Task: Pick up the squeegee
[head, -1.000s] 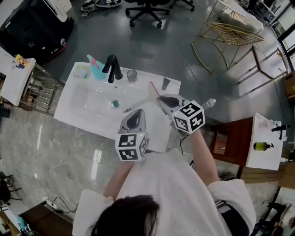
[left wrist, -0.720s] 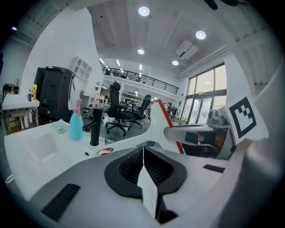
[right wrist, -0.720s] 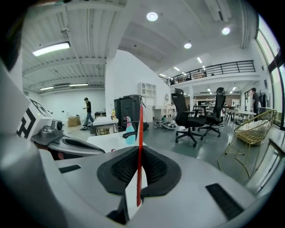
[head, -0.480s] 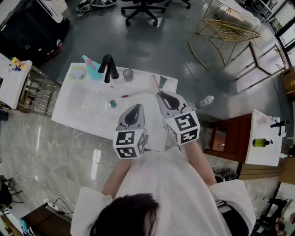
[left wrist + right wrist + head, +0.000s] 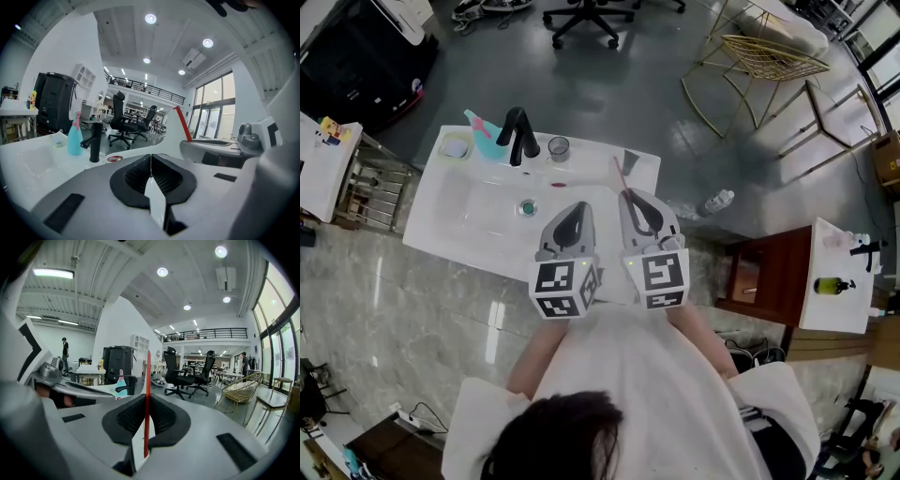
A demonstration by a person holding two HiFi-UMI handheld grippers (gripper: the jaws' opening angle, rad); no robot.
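The sink (image 5: 455, 216) carries a black faucet (image 5: 517, 137) at its back edge. A teal bottle (image 5: 480, 127) stands just left of the faucet, with a dish (image 5: 455, 147) further left. What the dish holds cannot be made out. A cup (image 5: 559, 147) stands just right of the faucet, and its contents cannot be seen. A dark item (image 5: 630, 161) stands further right, at the counter's back corner. The drain (image 5: 526, 207) sits in the basin in front of the faucet, and a small red item (image 5: 558, 184) lies in front and slightly right of the faucet. On the floor behind the faucet stands an office chair (image 5: 581, 14). A gold wire chair (image 5: 773, 61) stands behind and well to the right. A water bottle (image 5: 717, 202) lies on the floor to the right, past the counter end. Nothing stands between the grippers and the faucet. The left gripper (image 5: 578, 204) is in front and right of the faucet, with its jaws together and nothing between them. The right gripper (image 5: 628, 194) is beside it, further right of the faucet, with its jaws clamped on the squeegee (image 5: 620, 175). The squeegee is held above the counter, right of the faucet. Edge on, it shows as a thin red strip standing upright between the pads and rising past the jaw tips. From the side it shows a white flared body with a red edge.
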